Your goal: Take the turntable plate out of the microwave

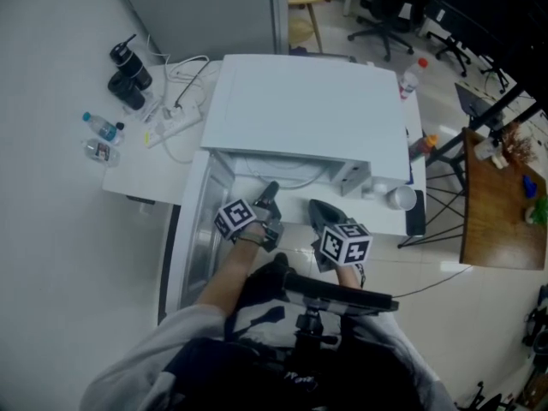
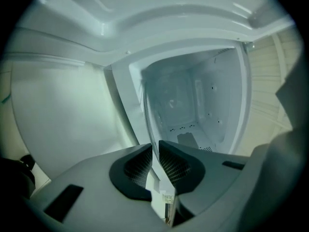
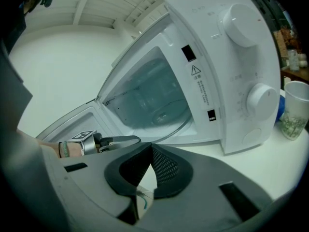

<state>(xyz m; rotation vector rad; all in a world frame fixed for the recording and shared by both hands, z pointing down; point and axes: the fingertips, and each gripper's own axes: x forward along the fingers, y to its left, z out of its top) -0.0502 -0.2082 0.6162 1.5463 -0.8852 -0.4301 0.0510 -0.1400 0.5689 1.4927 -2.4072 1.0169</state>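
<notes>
A: Quick one: what is the left gripper [image 2: 155,150] doing?

B: It is clamped on the near rim of the glass turntable plate [image 3: 158,114]. The thin clear edge runs straight between its pads. Most of the plate sits inside the microwave [image 1: 308,114], with its near edge at the front sill. He can't tell whether it has lifted off the cavity floor.

A: Why grip it by the rim?

B: It is flat glass with no handle, so the edge is probably the only part two jaws can pinch.

A: And the right gripper [image 3: 150,150]?

B: Its jaws are pressed together with nothing between them. It hangs near the oven front, just right of the other gripper, aimed at the opening. It is probably parked out of the pull path, or waiting to steady the far side (that's her guess).

A: Where is the door [image 1: 195,242]?

B: It is swung wide to the left, so the opening is free, and the left hand reaches in beside it.

A: How far along is the task?

B: The grip is made but the plate is not yet out.

A: What could go wrong?

B: The glass is slick and the pinch is one-sided, so the plate could sag or twist as it comes out. The printed cup [image 3: 295,111] on the table [image 1: 154,174] is to the right of the microwave, well clear.
</notes>
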